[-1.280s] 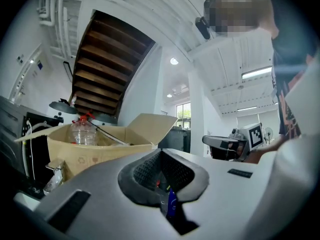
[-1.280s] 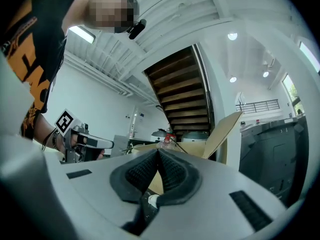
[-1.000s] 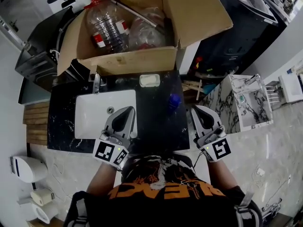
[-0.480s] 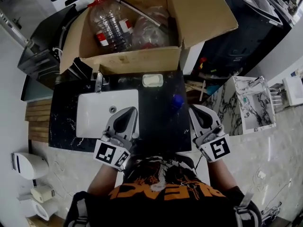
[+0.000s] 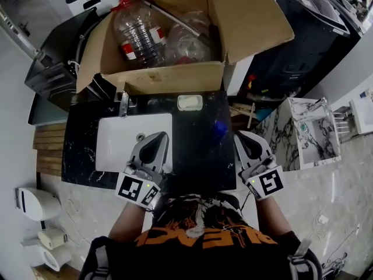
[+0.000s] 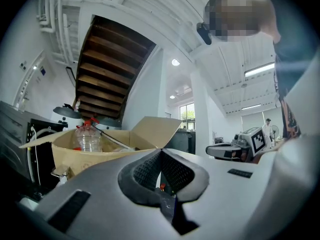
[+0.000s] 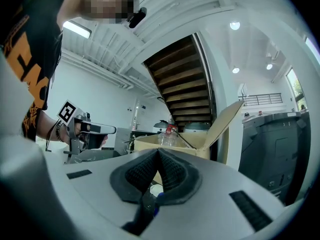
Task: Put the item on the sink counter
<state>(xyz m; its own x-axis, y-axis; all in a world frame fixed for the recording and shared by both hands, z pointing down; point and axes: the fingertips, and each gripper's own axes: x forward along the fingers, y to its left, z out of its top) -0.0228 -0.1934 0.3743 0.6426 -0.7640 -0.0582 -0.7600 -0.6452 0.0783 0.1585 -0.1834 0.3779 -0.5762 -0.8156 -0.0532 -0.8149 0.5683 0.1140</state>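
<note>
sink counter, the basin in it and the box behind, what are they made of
Sink counter: looks like polished black stone, marble or an imitation, judging by the white veins and slight sheen. Basin: smooth glossy white, probably ceramic. Box: matte brown cardboard, with open folded flaps.

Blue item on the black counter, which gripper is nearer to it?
Right. The right gripper sits just right of the blue item; the left gripper is farther off to its left, by the white basin.
</note>
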